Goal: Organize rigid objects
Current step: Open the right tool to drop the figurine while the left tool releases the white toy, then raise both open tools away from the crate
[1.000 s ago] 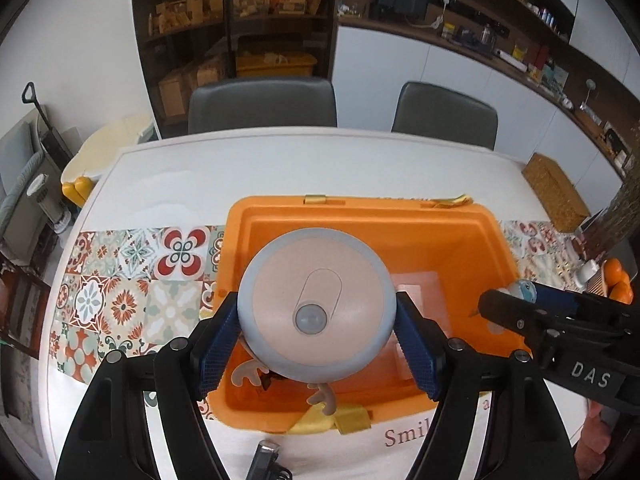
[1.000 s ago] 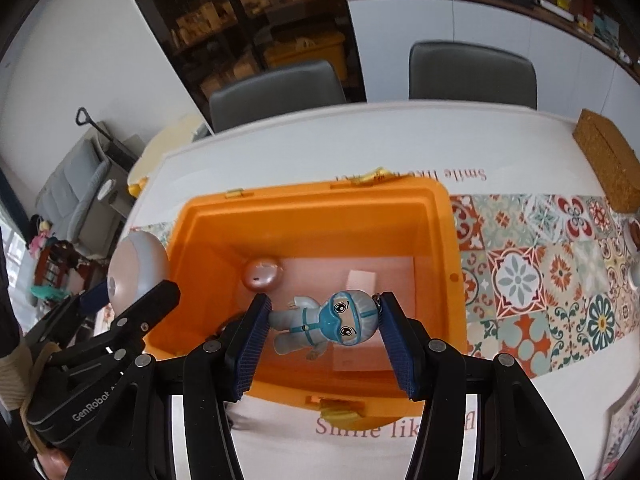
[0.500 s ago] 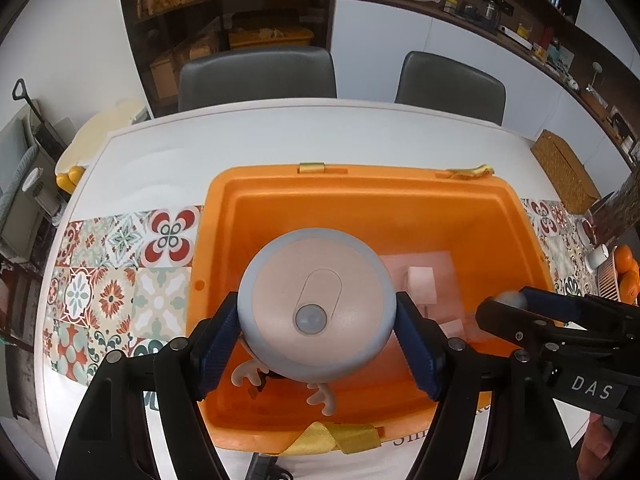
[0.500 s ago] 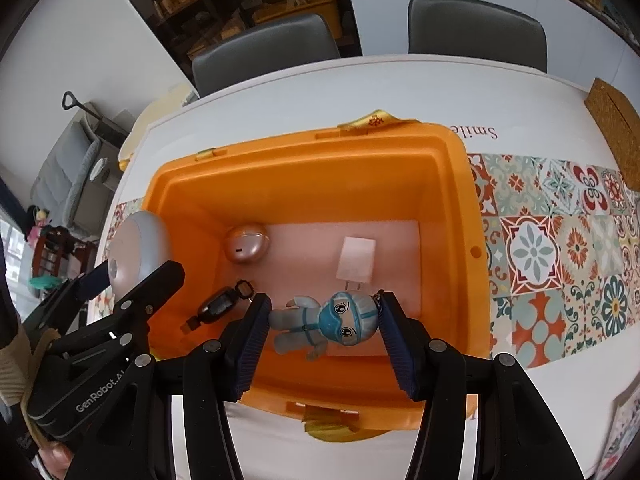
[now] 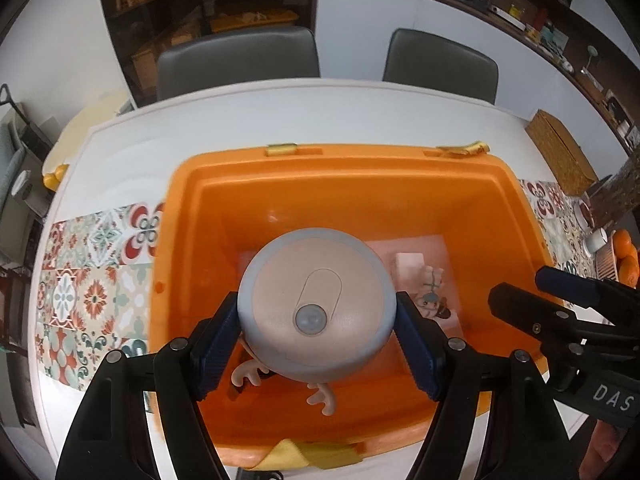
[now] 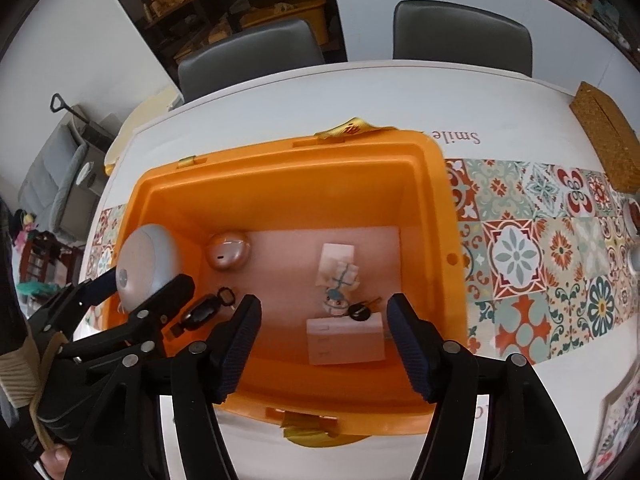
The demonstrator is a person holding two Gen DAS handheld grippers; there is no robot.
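Observation:
My left gripper (image 5: 316, 340) is shut on a round grey-and-beige night light with antlers (image 5: 316, 304), held over the orange bin (image 5: 360, 168); it also shows in the right wrist view (image 6: 148, 268). My right gripper (image 6: 324, 332) is open and empty above the bin (image 6: 440, 216). The blue doll figure (image 6: 340, 288) lies on the bin floor across a white card, next to a black key (image 6: 362, 312) and a white box (image 6: 344, 340). A pink round case (image 6: 228, 250) and a black key fob (image 6: 204, 312) lie at the bin's left.
The bin stands on a white table with a patterned tile runner (image 6: 540, 256). Two grey chairs (image 5: 240, 60) stand behind the table. A woven box (image 6: 604, 132) sits at the far right. Oranges (image 5: 624, 252) sit at the right edge.
My right gripper opened and the blue doll dropped onto the bin floor. My left gripper moved further over the bin with the night light in it.

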